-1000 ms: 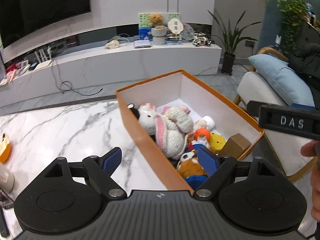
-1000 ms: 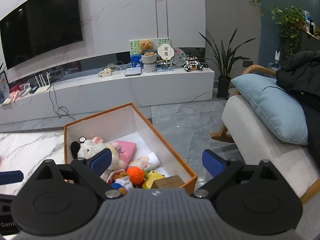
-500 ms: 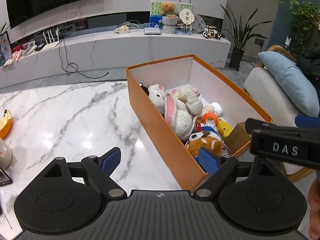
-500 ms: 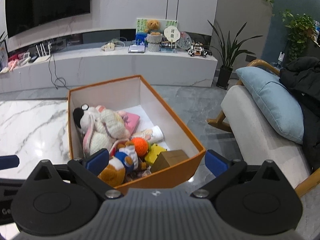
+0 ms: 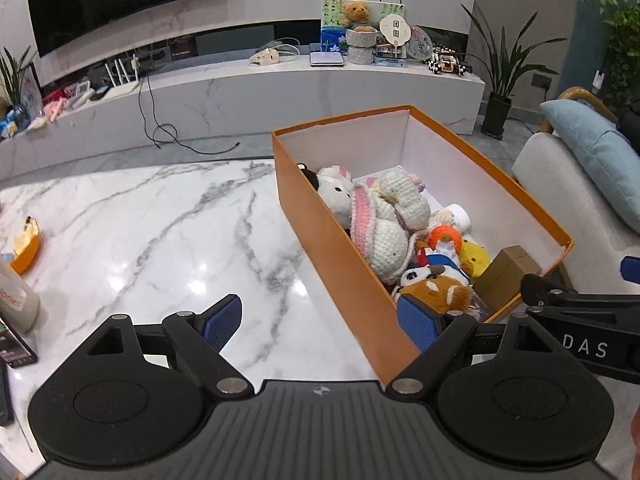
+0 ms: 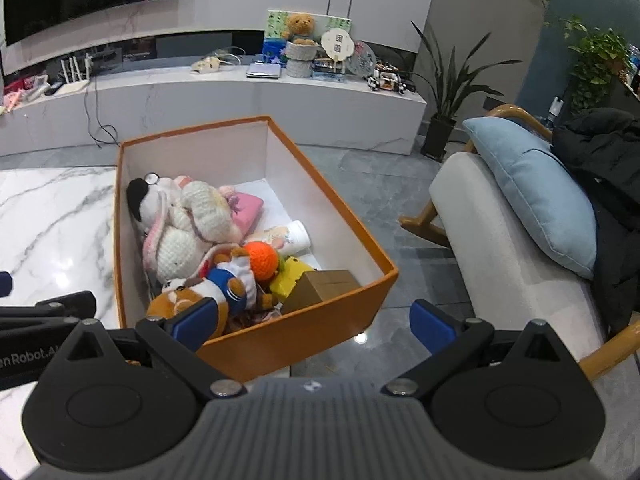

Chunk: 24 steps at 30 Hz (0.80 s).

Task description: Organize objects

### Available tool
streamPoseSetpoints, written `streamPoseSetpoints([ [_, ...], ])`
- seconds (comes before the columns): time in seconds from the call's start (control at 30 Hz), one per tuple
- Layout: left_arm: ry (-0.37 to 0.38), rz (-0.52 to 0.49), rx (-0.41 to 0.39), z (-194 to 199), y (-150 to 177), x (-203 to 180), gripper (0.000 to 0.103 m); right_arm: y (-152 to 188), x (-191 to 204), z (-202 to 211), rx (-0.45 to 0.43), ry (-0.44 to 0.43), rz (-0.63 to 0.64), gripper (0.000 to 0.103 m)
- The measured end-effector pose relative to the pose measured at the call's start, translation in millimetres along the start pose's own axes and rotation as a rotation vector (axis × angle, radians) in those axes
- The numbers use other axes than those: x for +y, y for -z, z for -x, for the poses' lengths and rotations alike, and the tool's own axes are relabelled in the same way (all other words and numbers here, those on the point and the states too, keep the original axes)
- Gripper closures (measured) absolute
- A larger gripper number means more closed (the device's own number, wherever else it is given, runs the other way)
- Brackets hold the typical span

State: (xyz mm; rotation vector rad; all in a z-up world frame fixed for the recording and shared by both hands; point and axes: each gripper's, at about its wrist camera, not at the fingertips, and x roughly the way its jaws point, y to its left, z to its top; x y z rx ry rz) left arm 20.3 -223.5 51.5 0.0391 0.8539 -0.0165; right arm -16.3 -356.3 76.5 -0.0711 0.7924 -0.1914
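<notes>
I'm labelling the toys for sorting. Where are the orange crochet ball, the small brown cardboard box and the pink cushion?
orange crochet ball point(image 6: 262, 260), right wrist view, middle of the ball.
small brown cardboard box point(image 6: 328, 282), right wrist view, its top face.
pink cushion point(image 6: 248, 210), right wrist view, its upper surface.

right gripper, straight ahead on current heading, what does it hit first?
Most likely the orange box: its near wall sits between the open fingers of the right gripper. If the path clears the rim, the small cardboard box inside is next. Depth is unclear.
</notes>
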Motion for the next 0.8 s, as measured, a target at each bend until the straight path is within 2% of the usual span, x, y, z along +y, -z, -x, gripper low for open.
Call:
streamPoseSetpoints([
  [0.8, 0.000, -0.017, 0.005, -2.3, -0.3, -0.6, 0.003, -1.5, -0.7, 0.2, 0.002, -0.003, 0.003, 0.001],
])
